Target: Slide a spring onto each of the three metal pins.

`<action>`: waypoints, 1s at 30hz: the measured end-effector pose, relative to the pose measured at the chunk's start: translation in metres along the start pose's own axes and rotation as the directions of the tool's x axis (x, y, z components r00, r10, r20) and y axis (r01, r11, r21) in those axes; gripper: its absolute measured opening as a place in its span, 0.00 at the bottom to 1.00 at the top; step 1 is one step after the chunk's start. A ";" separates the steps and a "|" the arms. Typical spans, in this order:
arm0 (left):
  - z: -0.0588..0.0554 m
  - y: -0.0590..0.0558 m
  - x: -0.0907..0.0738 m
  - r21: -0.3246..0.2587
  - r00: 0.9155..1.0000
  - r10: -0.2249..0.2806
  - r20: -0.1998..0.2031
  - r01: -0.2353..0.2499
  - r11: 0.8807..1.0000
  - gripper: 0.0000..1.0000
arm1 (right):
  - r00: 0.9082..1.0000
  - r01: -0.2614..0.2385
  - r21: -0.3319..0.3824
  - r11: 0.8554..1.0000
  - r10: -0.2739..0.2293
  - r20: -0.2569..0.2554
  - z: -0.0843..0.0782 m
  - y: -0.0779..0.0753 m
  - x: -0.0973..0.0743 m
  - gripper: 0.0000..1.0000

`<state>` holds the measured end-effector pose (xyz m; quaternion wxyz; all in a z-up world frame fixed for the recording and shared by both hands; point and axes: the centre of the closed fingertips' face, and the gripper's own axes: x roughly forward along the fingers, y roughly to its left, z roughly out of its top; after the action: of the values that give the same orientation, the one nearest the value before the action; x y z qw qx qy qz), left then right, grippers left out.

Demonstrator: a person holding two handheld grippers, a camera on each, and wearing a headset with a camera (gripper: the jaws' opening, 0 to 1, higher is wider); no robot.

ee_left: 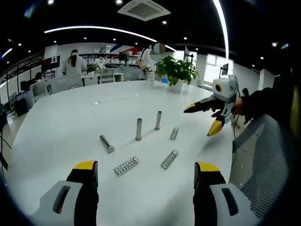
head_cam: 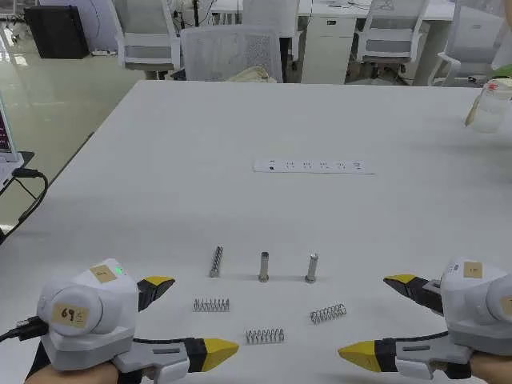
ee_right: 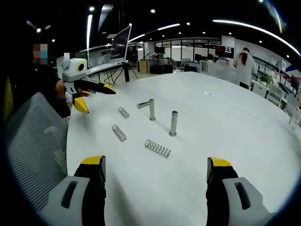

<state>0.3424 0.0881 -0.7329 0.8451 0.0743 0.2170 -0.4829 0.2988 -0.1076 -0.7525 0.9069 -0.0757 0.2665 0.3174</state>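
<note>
Three metal pins sit mid-table: the left pin (head_cam: 216, 262) lies on its side, the middle pin (head_cam: 263, 267) and the right pin (head_cam: 312, 268) stand upright. Three loose springs lie in front of them: the left spring (head_cam: 211, 305), the middle spring (head_cam: 265, 336), the right spring (head_cam: 328, 314). My left gripper (head_cam: 192, 318) is open just left of the springs, holding nothing. My right gripper (head_cam: 376, 316) is open to their right, also bare. The left gripper view shows the lying pin (ee_left: 106, 143) and nearest spring (ee_left: 126, 165); the right gripper view shows a spring (ee_right: 157, 148) and an upright pin (ee_right: 173, 123).
A white power strip (head_cam: 314, 166) lies further back on the white table (head_cam: 160, 160). A clear plastic jar (head_cam: 490, 108) stands at the far right edge. Office chairs (head_cam: 232, 52) line the far side, and a black cable (head_cam: 28, 196) hangs off the left edge.
</note>
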 end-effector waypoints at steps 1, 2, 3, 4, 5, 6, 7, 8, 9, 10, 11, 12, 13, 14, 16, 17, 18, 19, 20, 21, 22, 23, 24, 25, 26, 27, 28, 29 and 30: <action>0.000 0.000 0.000 -0.003 1.000 -0.001 0.000 0.001 1.000 0.79 | 1.000 0.000 0.000 1.000 0.000 0.000 0.000 0.000 0.000 0.87; 0.000 0.000 0.000 -0.003 1.000 -0.001 0.000 0.001 1.000 0.79 | 1.000 -0.001 0.001 1.000 0.001 0.000 0.000 0.000 0.000 0.87; 0.000 0.000 0.000 -0.001 1.000 -0.001 0.000 0.001 1.000 0.79 | 1.000 -0.001 -0.001 1.000 0.001 -0.002 0.000 0.000 0.000 0.87; 0.000 0.000 0.000 -0.002 1.000 -0.001 -0.001 0.001 1.000 0.79 | 1.000 -0.001 -0.001 1.000 0.001 -0.003 0.000 0.000 0.000 0.87; 0.000 0.000 0.000 -0.002 1.000 -0.001 0.000 0.001 1.000 0.79 | 1.000 -0.001 0.000 1.000 0.001 -0.003 0.000 0.000 0.000 0.87; 0.000 0.000 0.000 -0.002 1.000 -0.001 -0.001 0.001 1.000 0.79 | 1.000 0.000 0.000 1.000 0.000 -0.003 0.000 0.000 0.000 0.87; 0.000 0.000 0.000 -0.002 1.000 -0.002 -0.001 0.002 1.000 0.79 | 1.000 0.000 0.000 1.000 0.000 -0.002 0.000 0.000 0.000 0.87; 0.000 0.000 0.000 -0.002 1.000 -0.002 -0.001 0.002 1.000 0.79 | 1.000 0.000 0.001 1.000 0.000 -0.002 0.000 0.000 0.000 0.87; 0.000 0.000 0.000 -0.001 1.000 -0.003 -0.002 0.003 1.000 0.78 | 1.000 0.000 0.002 1.000 0.000 -0.001 0.000 0.000 0.000 0.87; 0.000 0.000 0.000 0.000 1.000 -0.002 -0.003 0.002 1.000 0.79 | 1.000 0.000 0.001 1.000 0.000 -0.002 0.000 0.000 0.000 0.87; 0.000 0.000 0.000 -0.001 1.000 -0.002 -0.002 0.002 1.000 0.79 | 1.000 0.000 0.000 1.000 0.000 -0.004 -0.001 0.000 0.000 0.87; 0.000 0.000 0.000 -0.002 1.000 -0.002 -0.002 0.002 1.000 0.79 | 1.000 0.000 0.001 1.000 0.000 -0.005 -0.001 0.000 0.000 0.87; 0.000 0.000 0.000 -0.001 1.000 -0.001 -0.002 0.001 1.000 0.78 | 1.000 0.000 0.001 1.000 0.000 -0.004 -0.001 0.000 0.000 0.87; 0.000 0.000 0.000 -0.001 1.000 -0.001 -0.003 0.001 1.000 0.78 | 1.000 0.001 0.001 1.000 -0.001 -0.004 -0.001 0.000 -0.001 0.87; 0.000 0.000 0.000 -0.001 1.000 0.000 -0.003 0.000 1.000 0.78 | 1.000 0.001 0.001 1.000 -0.001 -0.004 0.000 0.000 -0.001 0.87; 0.000 0.000 0.000 -0.001 1.000 0.000 -0.004 0.000 1.000 0.78 | 1.000 0.000 0.001 1.000 0.000 -0.004 0.000 0.000 -0.001 0.87; 0.000 0.000 0.000 -0.001 1.000 0.000 -0.004 0.000 1.000 0.78 | 1.000 -0.001 0.000 1.000 0.001 -0.004 0.000 0.000 -0.001 0.87; 0.000 0.000 0.000 -0.001 1.000 0.000 -0.004 0.000 1.000 0.78 | 1.000 0.000 -0.001 1.000 0.000 -0.006 -0.001 0.000 -0.001 0.87; 0.000 0.000 0.000 0.000 1.000 0.000 -0.004 0.000 1.000 0.78 | 1.000 -0.001 0.000 1.000 0.001 -0.005 -0.001 0.000 -0.001 0.86; 0.000 0.000 0.000 0.000 1.000 0.000 -0.004 0.000 1.000 0.78 | 1.000 -0.002 0.001 1.000 0.002 -0.004 0.000 0.000 -0.001 0.86; 0.000 0.000 0.000 0.000 1.000 0.000 -0.004 0.000 1.000 0.78 | 1.000 -0.001 0.000 1.000 0.001 -0.004 0.000 0.000 -0.001 0.86; 0.000 0.000 0.001 -0.001 1.000 0.000 -0.004 0.000 1.000 0.78 | 1.000 0.000 0.000 1.000 0.000 -0.005 -0.001 0.000 -0.001 0.86; 0.000 0.000 0.001 -0.001 1.000 0.000 -0.005 0.000 1.000 0.78 | 1.000 -0.001 0.001 1.000 0.001 -0.005 -0.001 0.000 -0.001 0.86; 0.000 0.000 0.001 0.000 1.000 0.000 -0.005 0.000 1.000 0.78 | 1.000 -0.001 0.001 1.000 0.001 -0.004 -0.001 0.000 -0.001 0.86; 0.000 0.000 0.001 0.000 1.000 0.000 -0.005 0.000 1.000 0.78 | 1.000 -0.001 0.001 1.000 0.001 -0.006 -0.001 -0.001 -0.001 0.86; 0.000 0.000 0.001 -0.001 1.000 0.000 -0.005 0.000 1.000 0.78 | 1.000 0.000 0.000 1.000 0.000 -0.008 -0.001 -0.001 -0.001 0.86; 0.000 0.000 0.001 -0.001 1.000 0.001 -0.004 -0.001 1.000 0.78 | 1.000 -0.001 0.001 1.000 0.001 -0.007 -0.001 -0.001 -0.001 0.86; 0.000 0.000 0.001 -0.001 1.000 0.001 -0.004 -0.001 1.000 0.78 | 1.000 -0.001 0.001 1.000 0.001 -0.005 -0.001 0.000 -0.001 0.86; 0.000 0.000 0.001 -0.001 1.000 0.001 -0.004 -0.001 1.000 0.78 | 1.000 -0.001 0.001 1.000 0.001 -0.006 -0.001 -0.001 -0.001 0.86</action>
<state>0.3430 0.0880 -0.7334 0.8451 0.0749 0.2191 -0.4820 0.2981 -0.1089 -0.7528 0.9060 -0.0762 0.2694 0.3175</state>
